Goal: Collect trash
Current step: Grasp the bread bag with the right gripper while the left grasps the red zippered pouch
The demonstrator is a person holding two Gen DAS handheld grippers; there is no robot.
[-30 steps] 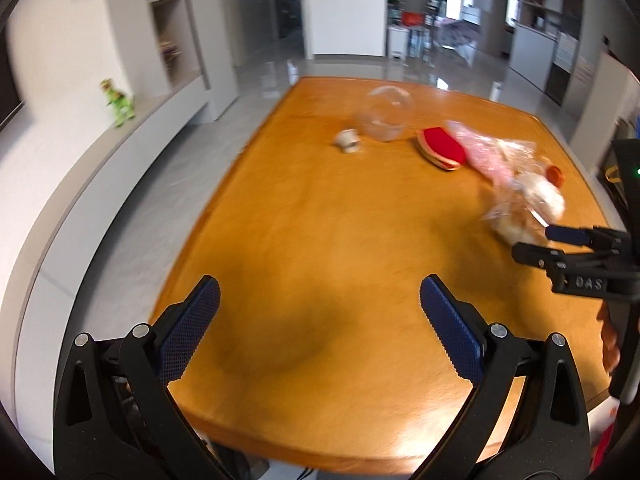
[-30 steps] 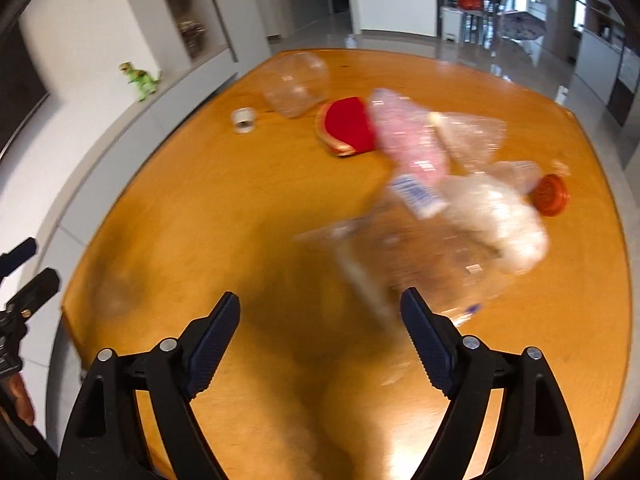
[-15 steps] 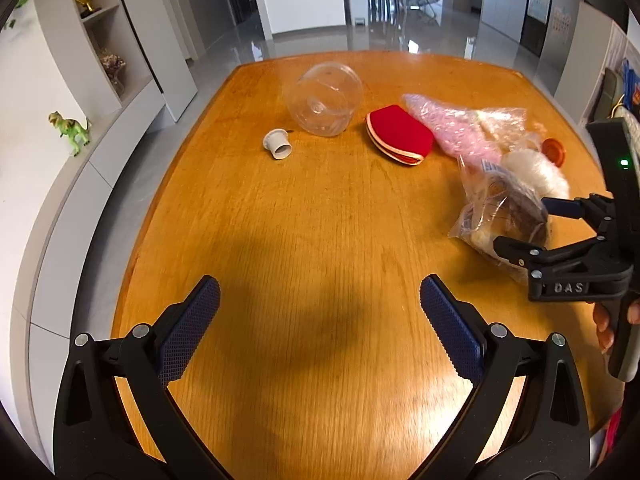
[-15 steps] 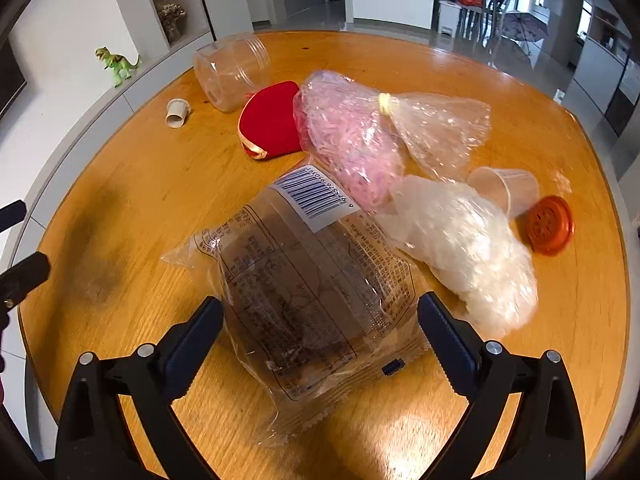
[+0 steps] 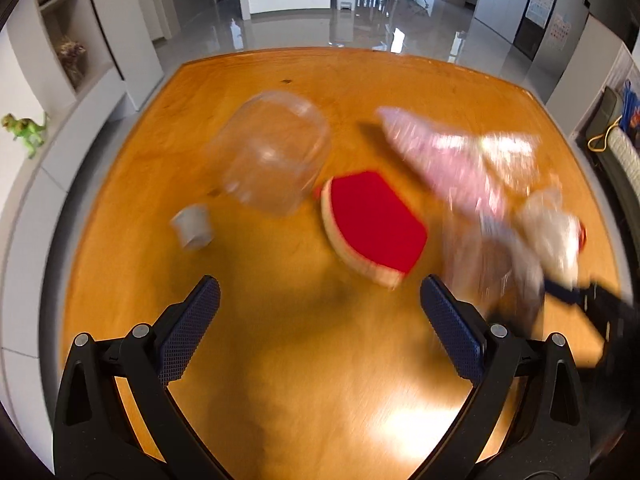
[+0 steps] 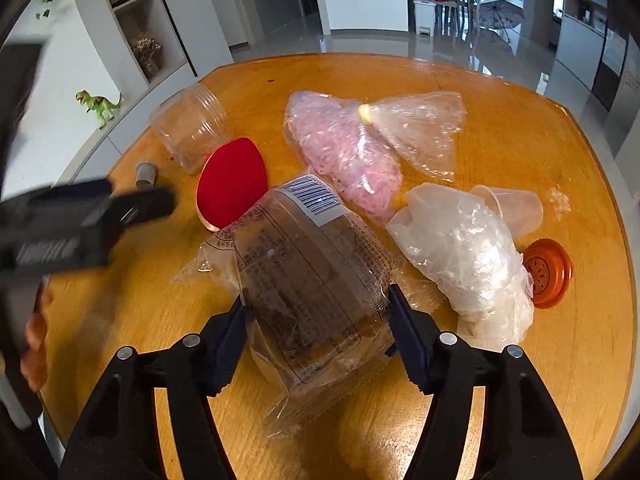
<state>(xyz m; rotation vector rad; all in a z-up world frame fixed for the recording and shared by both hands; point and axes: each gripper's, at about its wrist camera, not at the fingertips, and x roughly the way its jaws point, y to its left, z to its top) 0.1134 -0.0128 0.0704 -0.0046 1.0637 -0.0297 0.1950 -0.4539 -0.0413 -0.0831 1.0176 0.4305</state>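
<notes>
— Now, how are the jaws of the right gripper (image 6: 316, 332) seen?

— They are seen closing around the wrapper (image 6: 316, 280), a clear printed packet with a barcode label. Its near end is caught between the blue pads, and the plastic is touched on both sides.

— And where is the wrapper placed?

— It is laid on the table (image 6: 540, 152), just in front of the red pouch (image 6: 232, 182), whose near edge is overlapped by it. Taking the pouch as the mark: a clear jar (image 6: 188, 126) is lain on its side just behind and to the left, and a small grey cap (image 6: 145, 174) is found to the left. A pink-filled bag (image 6: 348, 152), tied with a yellow band, is spread to the right. Farther right a crumpled white bag (image 6: 464, 256) is set against the wrapper's side, with a clear cup (image 6: 512, 208) tipped over behind it and an orange lid (image 6: 548, 272) beyond it.

— What is shown of the left gripper (image 5: 320, 332)?

— Its jaws are held wide, with nothing between them; only bare table is seen there. It is pointed at the pouch (image 5: 372, 226), with the jar (image 5: 276, 152) and cap (image 5: 194, 226) to the left, all blurred. From the right wrist view it is made out as a dark blurred shape left of the pouch, gripped by a hand (image 6: 34, 332).
</notes>
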